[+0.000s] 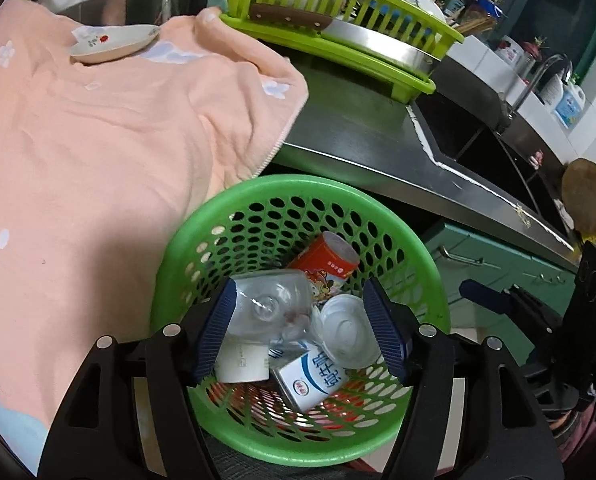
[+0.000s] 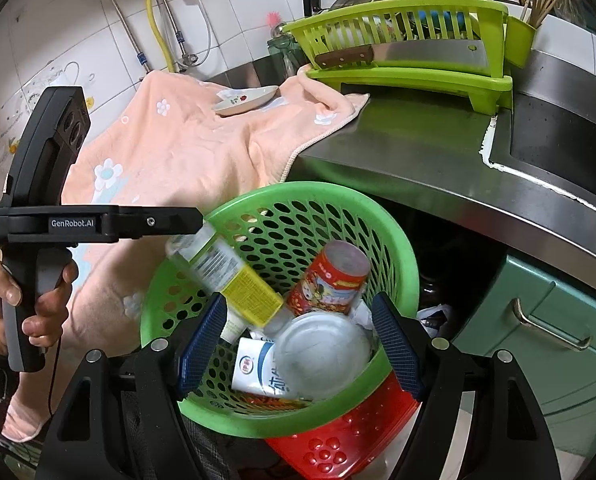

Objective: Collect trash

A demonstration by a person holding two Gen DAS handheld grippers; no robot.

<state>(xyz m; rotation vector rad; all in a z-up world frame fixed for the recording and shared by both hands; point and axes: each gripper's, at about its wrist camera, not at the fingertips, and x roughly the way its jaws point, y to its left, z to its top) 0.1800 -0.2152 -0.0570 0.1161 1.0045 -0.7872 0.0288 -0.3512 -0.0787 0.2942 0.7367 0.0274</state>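
A green perforated basket (image 1: 298, 188) (image 2: 310, 196) stands below the counter edge. It holds a red can (image 1: 324, 258) (image 2: 330, 280), a white-and-blue can (image 1: 314, 376) (image 2: 258, 368), a white lid (image 1: 346, 332) (image 2: 322, 348) and a clear plastic bottle with a yellow label (image 1: 266, 308) (image 2: 226, 272). The bottle is blurred and tilted, just below the left gripper's fingertips in the right wrist view. My left gripper (image 1: 302, 332) is open above the basket, also showing in the right wrist view (image 2: 194, 220). My right gripper (image 2: 298, 344) is open and empty over the basket.
A peach towel (image 1: 98, 140) (image 2: 186, 148) with a small dish (image 1: 114, 42) (image 2: 246, 100) drapes over the steel counter (image 1: 358, 136) (image 2: 418, 152). A lime dish rack (image 1: 338, 28) (image 2: 410, 52) holds a cleaver. A sink (image 1: 478, 136) is at right, green drawers (image 2: 538, 320) below, a red basket (image 2: 338, 440) underneath.
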